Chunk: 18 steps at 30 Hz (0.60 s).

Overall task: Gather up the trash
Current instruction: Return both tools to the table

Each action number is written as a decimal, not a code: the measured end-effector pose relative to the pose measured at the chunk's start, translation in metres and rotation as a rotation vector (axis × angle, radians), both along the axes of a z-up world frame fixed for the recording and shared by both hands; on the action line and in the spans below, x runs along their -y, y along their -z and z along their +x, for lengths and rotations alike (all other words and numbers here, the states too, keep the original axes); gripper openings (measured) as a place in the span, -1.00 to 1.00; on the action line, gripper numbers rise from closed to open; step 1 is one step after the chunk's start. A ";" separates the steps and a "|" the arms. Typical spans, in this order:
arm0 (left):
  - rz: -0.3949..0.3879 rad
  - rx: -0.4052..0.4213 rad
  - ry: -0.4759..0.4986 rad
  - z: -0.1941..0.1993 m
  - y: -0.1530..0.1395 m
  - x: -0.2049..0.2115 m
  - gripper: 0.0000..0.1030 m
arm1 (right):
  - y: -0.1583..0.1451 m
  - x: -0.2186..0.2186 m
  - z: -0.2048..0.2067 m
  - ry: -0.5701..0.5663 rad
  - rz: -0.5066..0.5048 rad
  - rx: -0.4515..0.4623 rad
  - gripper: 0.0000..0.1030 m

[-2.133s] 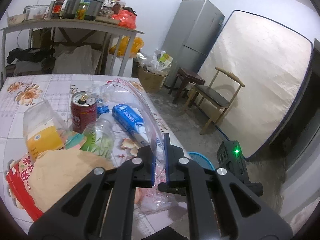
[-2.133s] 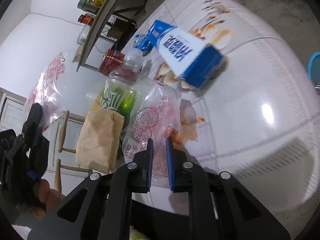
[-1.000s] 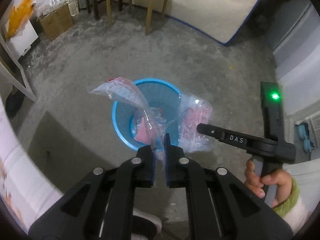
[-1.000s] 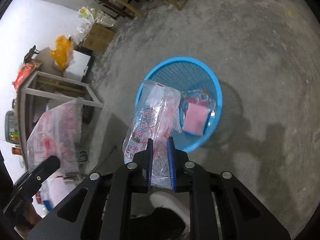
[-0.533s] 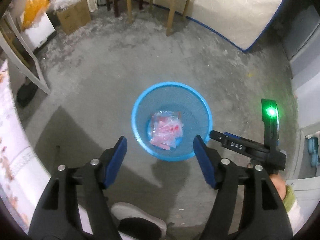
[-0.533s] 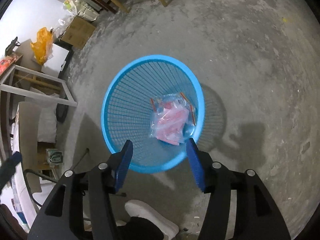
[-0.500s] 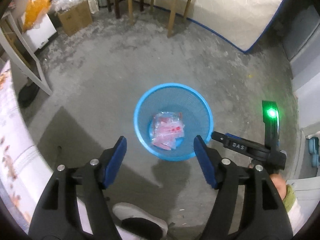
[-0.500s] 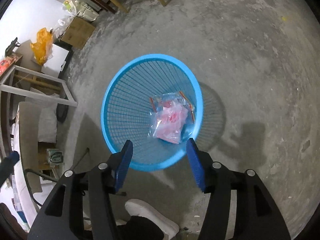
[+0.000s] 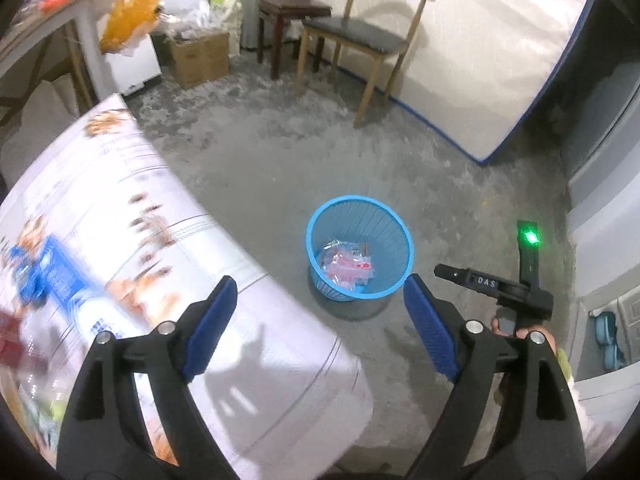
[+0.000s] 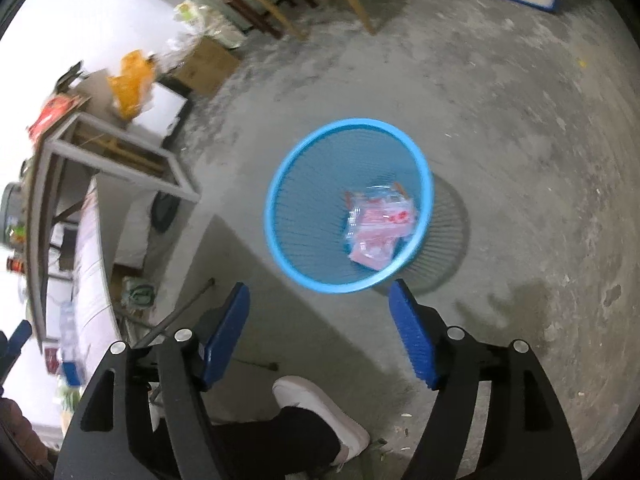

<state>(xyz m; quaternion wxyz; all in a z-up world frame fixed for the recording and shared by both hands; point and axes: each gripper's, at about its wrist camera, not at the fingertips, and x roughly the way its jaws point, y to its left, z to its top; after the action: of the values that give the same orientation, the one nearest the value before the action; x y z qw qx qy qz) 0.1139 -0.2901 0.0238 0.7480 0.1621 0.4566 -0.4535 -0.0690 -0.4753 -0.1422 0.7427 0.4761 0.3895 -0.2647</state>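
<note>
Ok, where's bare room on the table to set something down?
The near table corner, toward the blue basket, lies bare, shadows only. The far left end is crowded: blue carton, bottles, a can. Bare concrete floor surrounds the basket.

1. The rough grey concrete floor (image 9: 248, 176) carries a round blue plastic mesh wastebasket (image 9: 396, 248), standing upright; clear plastic bags with pink and red print (image 9: 346, 266) lie inside it.
2. Also on the floor: a wooden chair with a dark seat (image 9: 360, 36), a dark wooden stool (image 9: 294, 10), a brown cardboard box (image 9: 200, 58).
3. The desk with a white floral cloth (image 9: 120, 184) stands near the wastebasket; a blurred blue-and-white carton (image 9: 52, 276) lies on it.
</note>
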 end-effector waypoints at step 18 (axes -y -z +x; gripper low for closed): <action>-0.148 0.299 -0.288 -0.071 -0.020 -0.229 0.62 | -0.149 -0.160 0.154 -0.613 -0.258 0.165 0.60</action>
<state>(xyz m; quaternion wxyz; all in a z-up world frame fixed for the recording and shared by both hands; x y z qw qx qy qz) 0.0428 -0.0608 0.0440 0.8742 0.1054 0.3246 -0.3453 0.0850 -0.3150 0.0070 0.8708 0.2588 0.4164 -0.0367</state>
